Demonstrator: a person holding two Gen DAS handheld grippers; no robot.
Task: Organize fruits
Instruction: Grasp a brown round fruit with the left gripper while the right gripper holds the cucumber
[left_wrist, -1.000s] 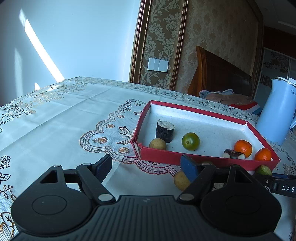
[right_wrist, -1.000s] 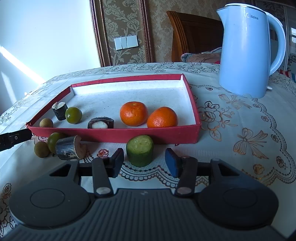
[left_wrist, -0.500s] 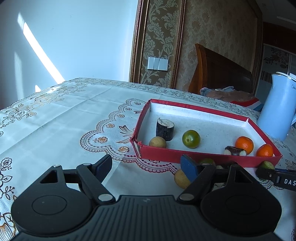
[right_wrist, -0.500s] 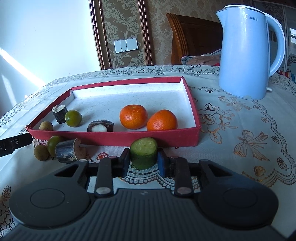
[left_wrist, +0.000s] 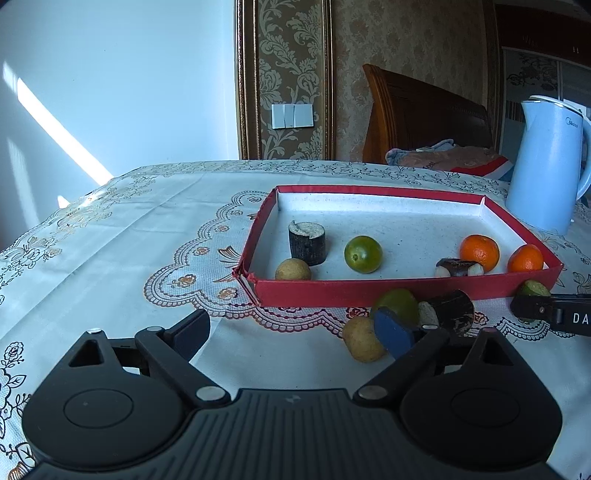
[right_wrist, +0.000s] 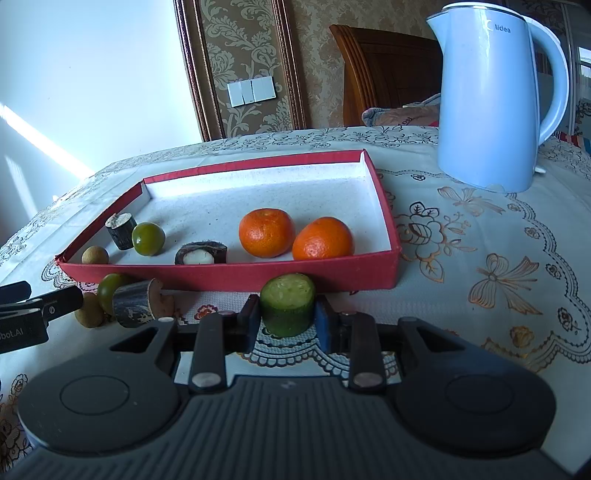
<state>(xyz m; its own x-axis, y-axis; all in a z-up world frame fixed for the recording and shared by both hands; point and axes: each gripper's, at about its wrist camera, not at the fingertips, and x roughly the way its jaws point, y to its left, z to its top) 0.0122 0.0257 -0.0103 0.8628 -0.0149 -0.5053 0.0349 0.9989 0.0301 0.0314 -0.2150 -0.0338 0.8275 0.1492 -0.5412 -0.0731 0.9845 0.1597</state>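
Covering the surface (right_wrist: 480, 258), a lace-patterned cloth carries a blue kettle (right_wrist: 495, 96) and a red-walled tray (right_wrist: 229, 275) holding two oranges (right_wrist: 266, 232). Just outside the tray's near wall, the right tool (right_wrist: 286, 317) clamps a green cucumber chunk (right_wrist: 287, 308); the left tool (left_wrist: 295, 328), jaws just spread wide, grips nothing.

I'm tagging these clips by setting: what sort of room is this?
Probably a home, maybe a bedroom or dining corner: a table with a lace-patterned tablecloth, an electric kettle, and what looks like a wooden headboard against patterned wallpaper.
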